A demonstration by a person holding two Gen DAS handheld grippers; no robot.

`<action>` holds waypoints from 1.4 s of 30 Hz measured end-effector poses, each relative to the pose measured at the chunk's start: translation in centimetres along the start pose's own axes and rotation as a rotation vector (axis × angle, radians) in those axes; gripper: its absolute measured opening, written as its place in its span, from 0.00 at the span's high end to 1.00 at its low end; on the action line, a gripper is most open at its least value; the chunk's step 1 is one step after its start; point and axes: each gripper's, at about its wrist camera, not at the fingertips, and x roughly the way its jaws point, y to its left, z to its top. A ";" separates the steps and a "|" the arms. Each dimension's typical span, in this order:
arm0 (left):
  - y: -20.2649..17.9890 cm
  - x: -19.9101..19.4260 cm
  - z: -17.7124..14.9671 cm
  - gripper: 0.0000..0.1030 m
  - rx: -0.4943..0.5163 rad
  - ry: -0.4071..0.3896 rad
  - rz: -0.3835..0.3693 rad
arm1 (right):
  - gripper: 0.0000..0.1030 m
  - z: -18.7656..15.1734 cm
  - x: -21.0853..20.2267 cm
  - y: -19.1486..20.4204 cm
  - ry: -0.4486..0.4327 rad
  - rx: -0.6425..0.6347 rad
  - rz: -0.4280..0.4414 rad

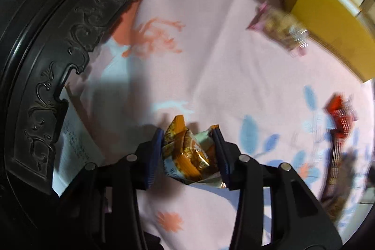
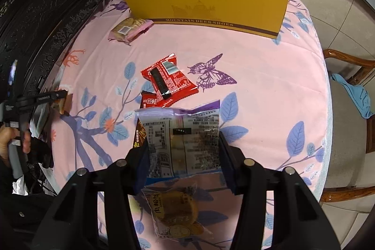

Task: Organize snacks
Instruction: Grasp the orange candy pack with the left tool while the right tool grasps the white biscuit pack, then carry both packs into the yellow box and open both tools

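My left gripper (image 1: 188, 132) is shut on a crumpled orange snack packet (image 1: 187, 154) just above the pink floral tablecloth (image 1: 222, 62). The right wrist view shows that same gripper (image 2: 58, 97) at the table's left edge, a hand (image 2: 14, 139) on its handle. My right gripper (image 2: 182, 142) is shut on a clear packet with a purple top and printed label (image 2: 187, 123), held above the cloth. An open yellow box (image 2: 206, 4) stands at the far side of the table. A red packet (image 2: 168, 81) lies in the middle, a pink biscuit packet (image 2: 129, 28) near the box.
A clear packet with a round yellow cake (image 2: 178, 210) lies under my right gripper, with brown packets (image 2: 148, 101) beside the red one. Dark carved furniture (image 2: 46, 4) borders the table's left. A wooden chair (image 2: 346, 90) with a blue cloth stands to the right.
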 end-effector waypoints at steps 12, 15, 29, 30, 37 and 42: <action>-9.6 -6.4 2.3 0.59 0.196 -0.115 -0.172 | 0.49 2.0 -0.5 0.6 -0.027 0.001 0.014; -13.5 -6.3 4.6 0.59 0.243 -0.137 -0.196 | 0.49 5.0 -0.9 0.7 -0.065 0.007 0.000; -23.8 -8.0 17.6 0.59 0.309 -0.228 -0.221 | 0.49 21.3 -4.3 -1.6 -0.293 0.099 -0.097; -23.9 -8.1 18.1 0.59 0.308 -0.233 -0.223 | 0.49 21.7 -4.2 -1.7 -0.295 0.101 -0.102; -25.2 -7.8 20.6 0.59 0.326 -0.244 -0.232 | 0.49 23.7 -3.6 -2.7 -0.296 0.109 -0.124; -25.5 -7.1 21.7 0.58 0.325 -0.237 -0.229 | 0.49 24.7 -3.2 -3.0 -0.304 0.120 -0.135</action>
